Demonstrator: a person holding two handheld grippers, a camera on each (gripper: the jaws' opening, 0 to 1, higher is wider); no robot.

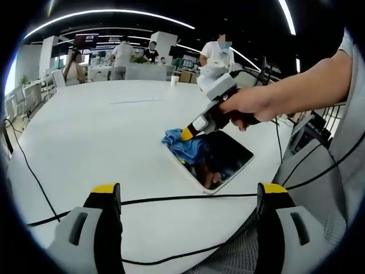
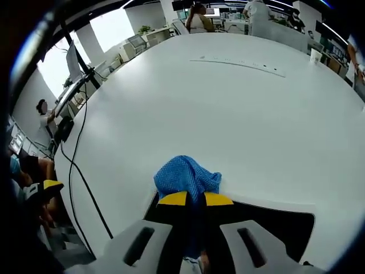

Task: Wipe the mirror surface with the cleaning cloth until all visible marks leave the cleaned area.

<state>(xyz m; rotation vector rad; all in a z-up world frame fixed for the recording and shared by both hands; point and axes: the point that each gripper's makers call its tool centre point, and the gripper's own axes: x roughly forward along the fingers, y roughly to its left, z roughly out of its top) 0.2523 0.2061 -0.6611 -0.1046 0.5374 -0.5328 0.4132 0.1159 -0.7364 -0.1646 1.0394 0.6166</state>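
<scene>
A rectangular mirror (image 1: 225,160) with a white frame lies flat on the white table (image 1: 102,131). A blue cleaning cloth (image 1: 183,146) rests on the mirror's far-left end, partly over its edge. My right gripper (image 1: 188,135), held by a hand, is shut on the cloth and presses it down. In the right gripper view the blue cloth (image 2: 185,178) bunches just ahead of my right gripper (image 2: 195,199), with the dark mirror (image 2: 274,225) under and beside the jaws. My left gripper (image 1: 188,197) stands open near the table's front edge, apart from the mirror, with nothing between its fingers.
Black cables (image 1: 171,201) run across the table in front of the left gripper, and another cable (image 2: 85,182) trails along the table's left side. A paper cup (image 1: 174,80) stands at the far edge. Several people (image 1: 121,57) stand and sit beyond the table.
</scene>
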